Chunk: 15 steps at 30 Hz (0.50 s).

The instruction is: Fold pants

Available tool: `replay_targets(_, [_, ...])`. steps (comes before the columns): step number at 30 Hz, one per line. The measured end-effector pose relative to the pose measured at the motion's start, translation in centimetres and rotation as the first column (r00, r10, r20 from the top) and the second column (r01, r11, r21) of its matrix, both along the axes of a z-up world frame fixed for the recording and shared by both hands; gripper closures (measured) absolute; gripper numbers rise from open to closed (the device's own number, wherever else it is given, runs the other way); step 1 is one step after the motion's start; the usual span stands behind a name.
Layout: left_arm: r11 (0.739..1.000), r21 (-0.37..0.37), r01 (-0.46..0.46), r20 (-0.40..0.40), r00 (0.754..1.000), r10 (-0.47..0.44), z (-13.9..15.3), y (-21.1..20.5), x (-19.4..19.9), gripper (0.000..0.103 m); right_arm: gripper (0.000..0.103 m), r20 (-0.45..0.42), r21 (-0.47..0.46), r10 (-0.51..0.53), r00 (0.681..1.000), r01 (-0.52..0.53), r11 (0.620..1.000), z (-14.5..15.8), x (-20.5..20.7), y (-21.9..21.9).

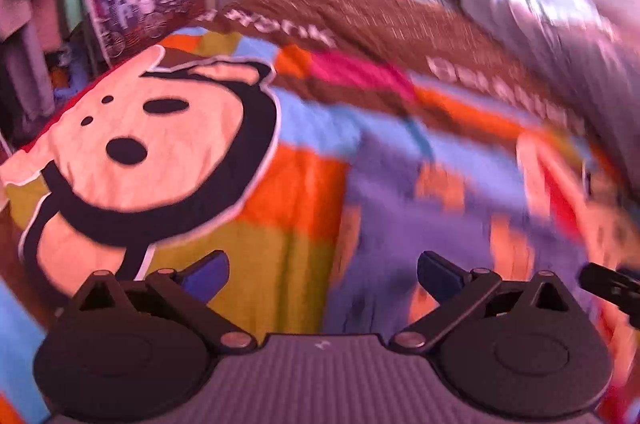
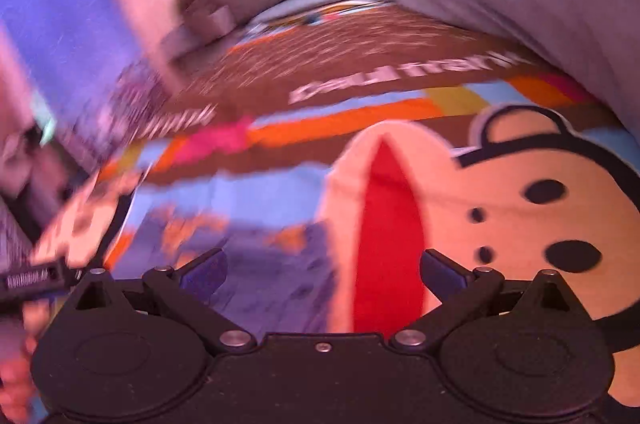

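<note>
Both claws, left (image 1: 323,276) and right (image 2: 323,274), spread wide above purple pants (image 1: 424,208)

Both the left gripper (image 1: 323,276) and right gripper (image 2: 323,274) have matte black round housings, silver pivot screws, angular black linkages and blue fingertips (image 1: 208,274).

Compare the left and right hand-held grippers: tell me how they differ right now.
The left hand-held gripper hangs over yellow, orange and purple patches of the bedspread; the right hand-held gripper hangs over purple fabric and the cartoon face's red mouth. The cartoon face lies to the upper left of the left one, but to the right of the right one. Both are open wide, holding nothing, with blue pads.
</note>
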<state>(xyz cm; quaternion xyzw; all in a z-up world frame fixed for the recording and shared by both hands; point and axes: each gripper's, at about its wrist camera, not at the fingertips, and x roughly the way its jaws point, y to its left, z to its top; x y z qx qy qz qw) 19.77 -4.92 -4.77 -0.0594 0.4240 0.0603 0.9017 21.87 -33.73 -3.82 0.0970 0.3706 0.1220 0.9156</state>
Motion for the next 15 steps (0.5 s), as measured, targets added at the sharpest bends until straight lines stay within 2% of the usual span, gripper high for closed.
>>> replay_targets(1, [0.999,0.04,0.029,-0.032,0.999,-0.028,-0.7,-0.4,-0.6,0.001,0.001,-0.013,-0.07,0.044,0.999,-0.045,0.997,-0.3,-0.7,1.1])
replay_targets(2, [0.998,0.049,0.042,-0.028,0.999,-0.041,-1.0,-0.5,-1.4,0.0,0.001,-0.034,-0.139,0.071,0.997,-0.075,0.987,-0.7,-1.2,2.1])
replay_targets(3, [0.999,0.036,0.036,-0.011,0.999,-0.036,-1.1,-0.3,-2.0,0.0,0.001,-0.07,-0.222,0.09,0.994,-0.103,0.969,-1.5,-1.8,3.1])
replay_targets(4, [1.0,0.011,0.019,-0.018,1.0,-0.019,-0.9,0.1,-2.4,0.0,0.001,-0.088,-0.243,0.088,0.992,-0.107,0.964,-1.7,-2.1,3.3])
replay_targets(6, [0.999,-0.053,-0.015,-0.053,0.999,0.012,-0.8,0.8,-3.0,0.001,0.001,-0.088,-0.207,0.066,0.994,-0.083,0.975,-1.2,-2.5,2.6])
replay_targets(8, [0.996,-0.085,-0.028,-0.059,0.998,0.024,-0.7,1.3,-3.9,0.001,0.001,-0.156,-0.135,0.05,0.986,-0.072,0.988,-1.4,-2.7,1.3])
replay_targets(9, [0.996,-0.084,-0.024,-0.057,0.998,0.019,-0.7,1.4,-4.3,0.001,0.001,-0.186,-0.11,0.056,0.981,-0.077,0.991,-1.6,-2.9,0.9])
replay_targets(11, [0.998,-0.067,-0.011,-0.055,0.998,0.007,-0.7,1.3,-5.1,0.001,0.001,-0.182,-0.104,0.054,0.982,-0.074,0.992,-1.3,-3.6,0.6])
replay_targets(15, [1.0,0.003,0.023,-0.093,0.995,-0.023,-0.7,0.2,-6.0,0.0,0.001,-0.183,-0.165,0.057,0.982,-0.087,0.982,-1.1,-5.7,1.6])
